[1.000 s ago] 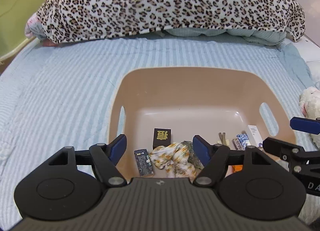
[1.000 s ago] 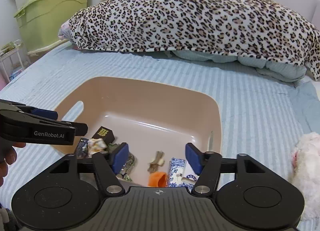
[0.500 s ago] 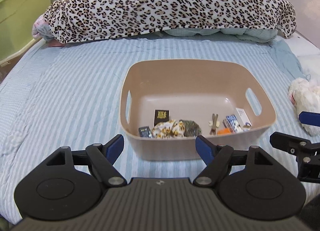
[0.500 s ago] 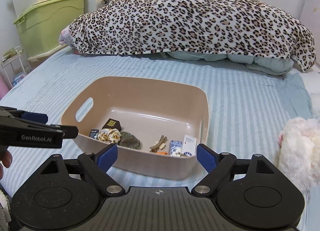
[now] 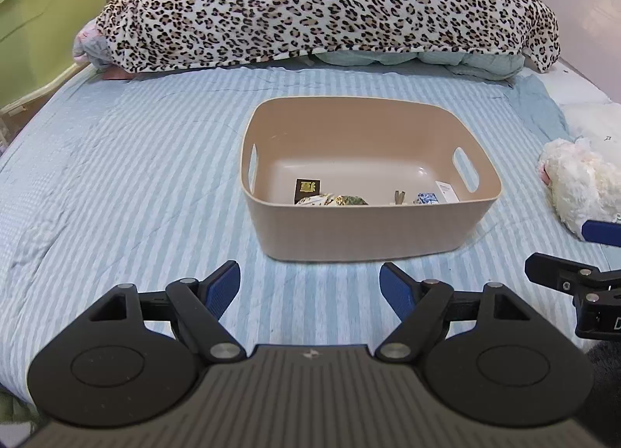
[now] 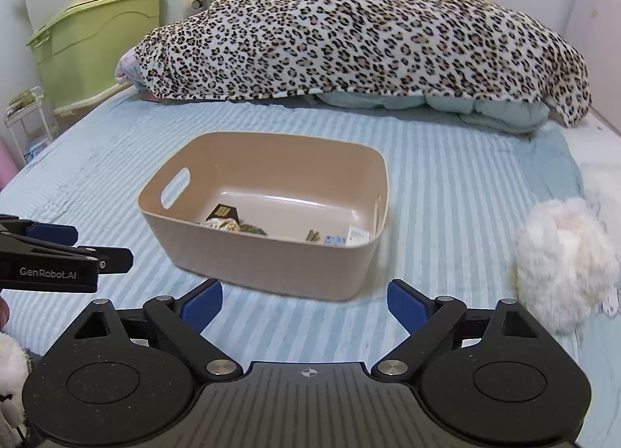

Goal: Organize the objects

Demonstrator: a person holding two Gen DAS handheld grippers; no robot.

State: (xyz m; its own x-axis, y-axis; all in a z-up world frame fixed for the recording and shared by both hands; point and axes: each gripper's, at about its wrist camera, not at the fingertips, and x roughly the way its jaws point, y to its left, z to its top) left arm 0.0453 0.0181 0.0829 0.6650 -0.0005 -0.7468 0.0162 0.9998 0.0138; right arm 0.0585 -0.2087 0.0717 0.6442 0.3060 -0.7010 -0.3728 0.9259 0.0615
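A tan plastic basket (image 5: 365,230) (image 6: 264,258) with side handles stands on the striped blue bedspread (image 5: 128,176). Inside lie several small items: a black box with a gold mark (image 5: 307,189) (image 6: 224,212), crumpled floral cloth (image 5: 330,200) (image 6: 227,225), a blue-white packet (image 5: 427,198) and a white box (image 5: 446,190). My left gripper (image 5: 309,289) is open and empty, in front of the basket and apart from it. My right gripper (image 6: 304,304) is open and empty, also short of the basket's near wall.
A white fluffy plush toy (image 5: 578,188) (image 6: 562,262) lies on the bed right of the basket. A leopard-print blanket (image 5: 330,6) is heaped at the far end. Green and cream storage bins (image 6: 93,29) stand left of the bed.
Both grippers have pulled back from over the basket toward the near edge of the bed. The basket now sits whole in view ahead of them. Both stay open.
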